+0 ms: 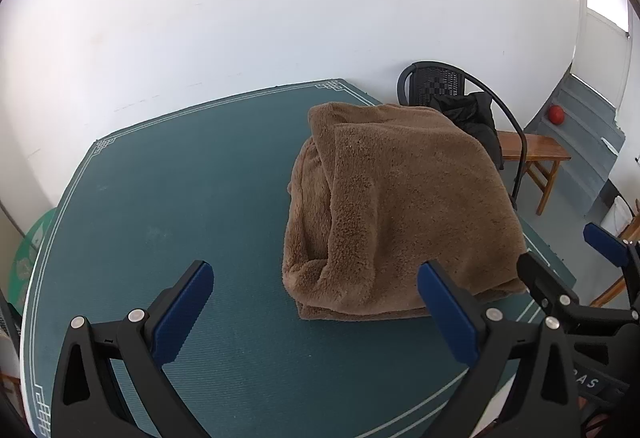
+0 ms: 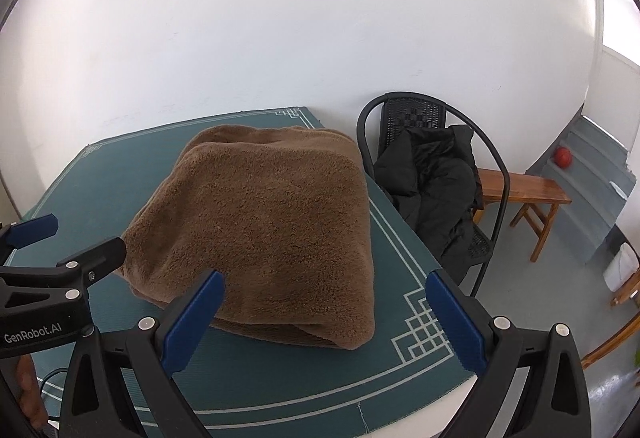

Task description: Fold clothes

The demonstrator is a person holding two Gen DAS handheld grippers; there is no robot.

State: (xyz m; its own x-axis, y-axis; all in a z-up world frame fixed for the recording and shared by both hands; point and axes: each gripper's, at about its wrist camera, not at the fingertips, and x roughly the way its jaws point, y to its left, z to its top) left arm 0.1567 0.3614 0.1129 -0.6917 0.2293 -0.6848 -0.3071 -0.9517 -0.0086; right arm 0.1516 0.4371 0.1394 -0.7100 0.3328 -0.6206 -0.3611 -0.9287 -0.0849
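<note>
A brown fleece garment lies folded into a thick block on the right part of the green table mat. It also shows in the right wrist view. My left gripper is open and empty, held above the mat just in front of the garment's near left corner. My right gripper is open and empty, held over the garment's near edge. Each gripper shows at the side of the other's view: the right one, the left one.
A black chair with a black jacket on it stands against the table's right edge. Behind it are a wooden bench, grey stairs and a red ball. A white wall backs the table.
</note>
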